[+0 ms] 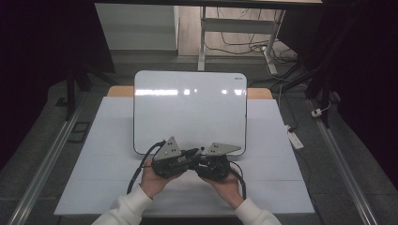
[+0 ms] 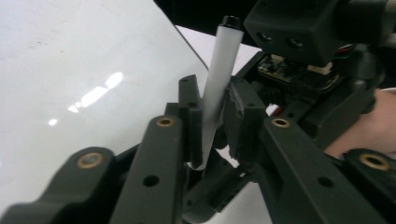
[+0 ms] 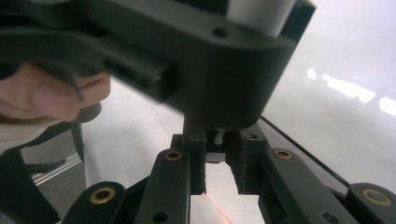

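Left gripper view shows the left claw [image 2: 212,123] clamped on the white barrel of a whiteboard marker [image 2: 215,88], whose long axis runs up and away between the pads to a black end near the right claw's body. From the high view the two claws meet tip to tip just in front of the whiteboard [image 1: 190,108] on the desk [image 1: 108,140], the marker lying level between them. Right gripper view has the right claw [image 3: 223,161] narrowed onto a small pale part, probably the marker's other end or cap. A pull apart along that axis looks likely next.
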### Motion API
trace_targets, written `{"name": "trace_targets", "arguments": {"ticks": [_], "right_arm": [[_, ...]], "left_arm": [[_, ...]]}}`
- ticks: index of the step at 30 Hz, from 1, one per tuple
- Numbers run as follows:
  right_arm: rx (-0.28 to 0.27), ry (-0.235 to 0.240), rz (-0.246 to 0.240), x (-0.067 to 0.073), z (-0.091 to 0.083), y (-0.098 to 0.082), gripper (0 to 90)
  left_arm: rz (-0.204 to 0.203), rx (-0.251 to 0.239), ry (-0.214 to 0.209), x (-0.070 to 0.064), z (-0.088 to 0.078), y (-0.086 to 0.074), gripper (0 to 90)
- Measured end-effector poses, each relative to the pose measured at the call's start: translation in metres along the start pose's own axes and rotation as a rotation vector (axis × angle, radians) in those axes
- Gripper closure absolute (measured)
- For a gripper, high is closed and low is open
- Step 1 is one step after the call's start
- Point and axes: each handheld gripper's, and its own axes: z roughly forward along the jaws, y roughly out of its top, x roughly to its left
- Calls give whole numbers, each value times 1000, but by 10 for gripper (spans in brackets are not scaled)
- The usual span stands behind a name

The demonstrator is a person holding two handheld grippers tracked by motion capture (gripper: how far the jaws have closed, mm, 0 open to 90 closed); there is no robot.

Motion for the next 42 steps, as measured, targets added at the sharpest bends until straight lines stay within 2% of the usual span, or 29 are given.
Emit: {"name": "trace_targets", "arguments": {"ticks": [2,3,5,6,7,9,11,16,20,23,27,32,37,42], "right_arm": [[6,16,13,-1,1,-1,763],[6,16,13,-1,1,-1,763],[4,21,18,0,2,-2,754],[-6,16,4,2,2,-2,707],[-6,16,4,2,2,-2,707],[-25,-3,-8,4,-1,-1,635],[-46,-26,-20,4,-7,0,600],[-76,-79,1,-6,-27,-3,561],[-73,-154,12,-18,-47,-11,554],[-74,-203,23,-27,-65,-18,552],[-80,-259,46,-37,-88,-29,551],[-80,-320,64,-45,-111,-41,551],[-66,-353,83,-50,-123,-52,543],[-44,-407,50,-52,-129,-57,527]], "left_arm": [[29,15,39,1,-3,0,805],[29,15,39,1,-3,0,808],[6,20,29,6,-6,0,809],[0,21,41,7,-8,0,809],[0,24,54,9,-10,0,809],[-12,21,80,14,-17,-1,810],[-30,15,118,22,-26,-2,810],[-98,-5,211,45,-52,-10,809],[-184,-21,275,71,-71,-20,809],[-237,-15,322,88,-78,-27,809],[-296,10,369,107,-78,-37,808],[-337,48,397,120,-70,-45,808],[-356,66,424,129,-60,-48,807],[-363,71,446,134,-54,-52,805]]}}
